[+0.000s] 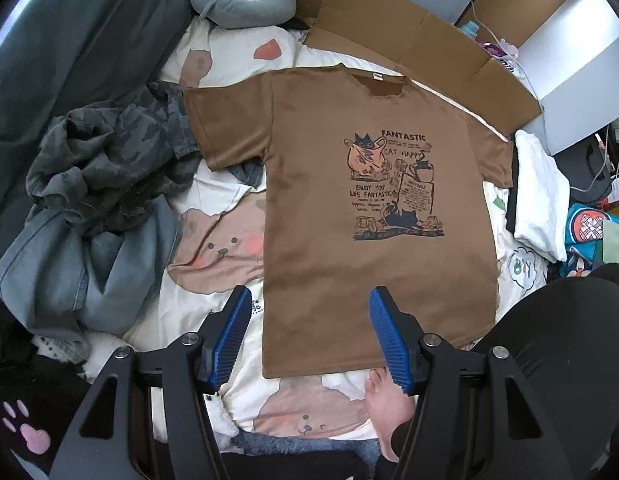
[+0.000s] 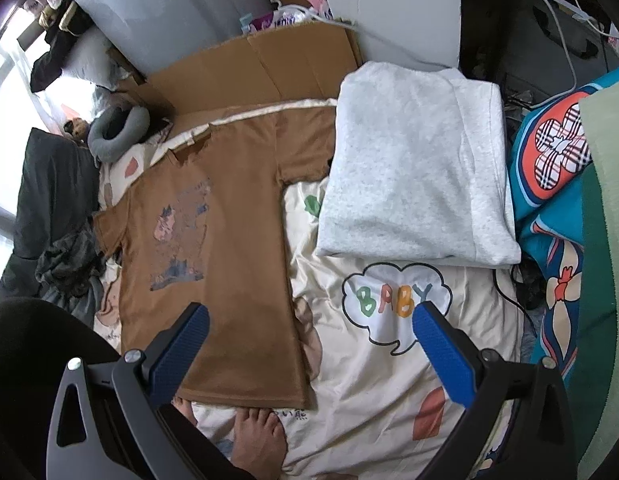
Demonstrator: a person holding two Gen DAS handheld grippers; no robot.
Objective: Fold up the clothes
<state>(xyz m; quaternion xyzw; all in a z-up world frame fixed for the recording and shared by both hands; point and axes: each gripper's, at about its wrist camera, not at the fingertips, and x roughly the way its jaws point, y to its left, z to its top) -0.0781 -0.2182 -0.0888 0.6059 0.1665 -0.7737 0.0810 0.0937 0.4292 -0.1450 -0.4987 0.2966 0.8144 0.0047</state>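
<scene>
A brown T-shirt [image 1: 349,216] with a cat print lies flat, print up, on a cream cartoon bedsheet [image 1: 213,248], collar away from me. My left gripper [image 1: 307,300] hangs open above the shirt's lower left hem, holding nothing. The right wrist view shows the same brown T-shirt [image 2: 213,248] at left. My right gripper [image 2: 309,316] is open above the shirt's lower right corner and the sheet, empty. A folded light grey garment [image 2: 417,168] rests to the right of the shirt.
A pile of camouflage and denim clothes [image 1: 97,208] lies left of the shirt. Flattened cardboard [image 1: 409,44] sits beyond the collar, beside a grey neck pillow [image 1: 241,4]. A person's bare foot [image 2: 257,436] rests by the hem. Colourful bedding [image 2: 557,184] lies at right.
</scene>
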